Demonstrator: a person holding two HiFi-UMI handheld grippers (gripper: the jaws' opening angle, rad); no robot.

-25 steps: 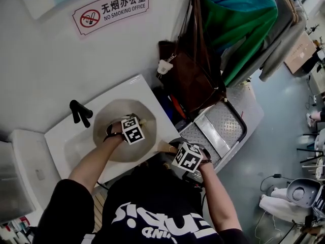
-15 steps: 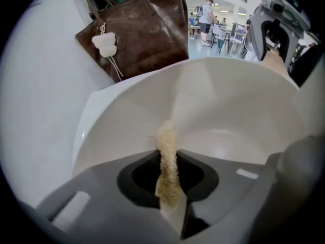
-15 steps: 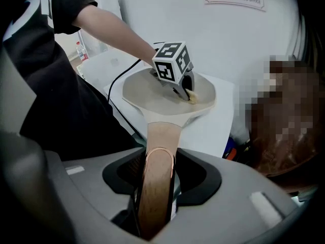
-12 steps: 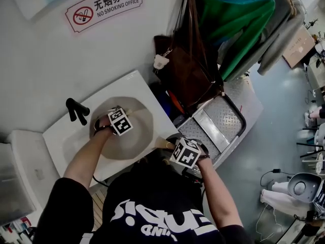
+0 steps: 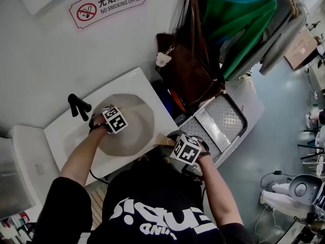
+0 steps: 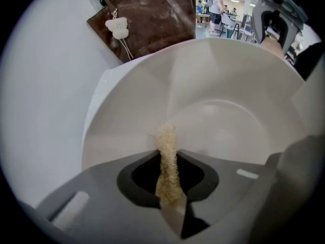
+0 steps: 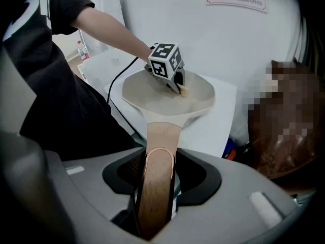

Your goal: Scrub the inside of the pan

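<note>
Your left gripper (image 6: 170,202) is squeezing a fuzzy tan scrubber (image 6: 166,156). Its jaws are closed tight on it. The tip of the scrubber pokes down into the pale pan (image 6: 223,111) and touches the inside.

Your right gripper (image 7: 155,202) is clamped on the pan's wooden handle (image 7: 158,177), which sits right between its jaws.

In the head view the pan is in the middle left of the frame, with your left gripper over its left side. The pan is over a white counter (image 5: 147,90) that stands against a white wall (image 5: 45,60). A black tap (image 5: 78,107) is just left of the pan.

At the top left of the frame, a red and white no smoking sign (image 5: 107,3) is stuck on the wall. A brown bag (image 5: 188,70) hangs just right of the counter, in the upper middle. Green cloth (image 5: 238,19) hangs at the top right.

A bumpy metal plate (image 5: 223,118) lies on the grey floor (image 5: 274,136), right of the middle, near your right gripper.
</note>
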